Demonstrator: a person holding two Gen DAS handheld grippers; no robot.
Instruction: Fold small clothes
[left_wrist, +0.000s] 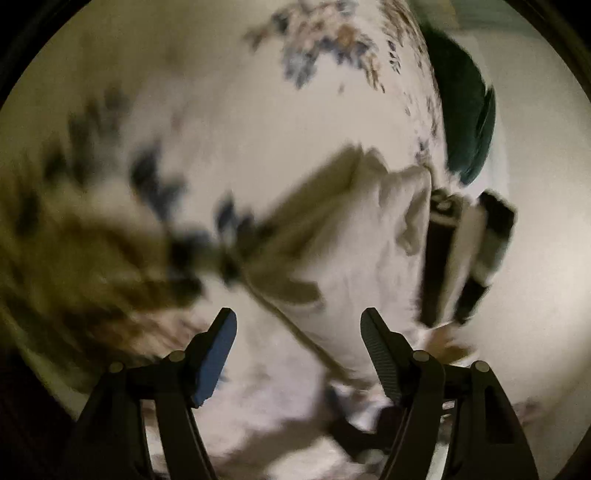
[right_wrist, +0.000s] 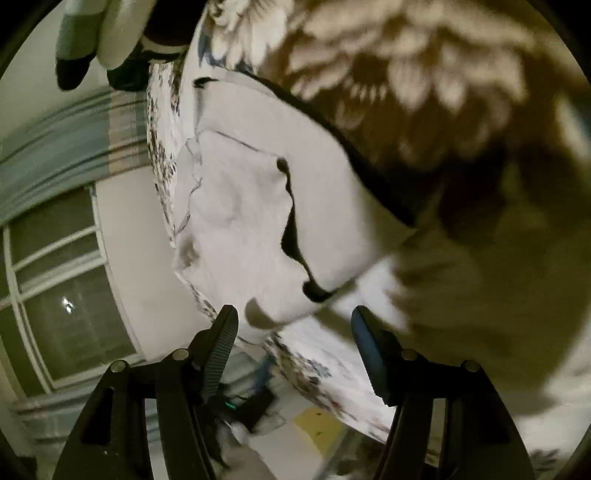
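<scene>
White cloth (left_wrist: 354, 236) lies crumpled on a bed cover with blue and brown flowers (left_wrist: 325, 40). It is a small piece of clothing, and it sits near the edge of the bed. In the left view the left tongs (left_wrist: 299, 321) are wide open and hold nothing. They hang just above the white cloth, a little in front of it. The picture is blurry. To the right of the cloth you can see the other tool, black and white (left_wrist: 469, 254), by the bed's edge. A dark green thing (left_wrist: 465, 122) lies past the edge, but it is too blurry to name. In the right view the white cloth (right_wrist: 251, 221) has folds and a dark gap along one side. The right tongs (right_wrist: 293, 317) are wide open too and hold nothing. Their tips sit close to the near corner of the cloth, but I cannot tell if they touch it. A window (right_wrist: 66, 295) and a striped curtain (right_wrist: 74, 140) show on the left.
</scene>
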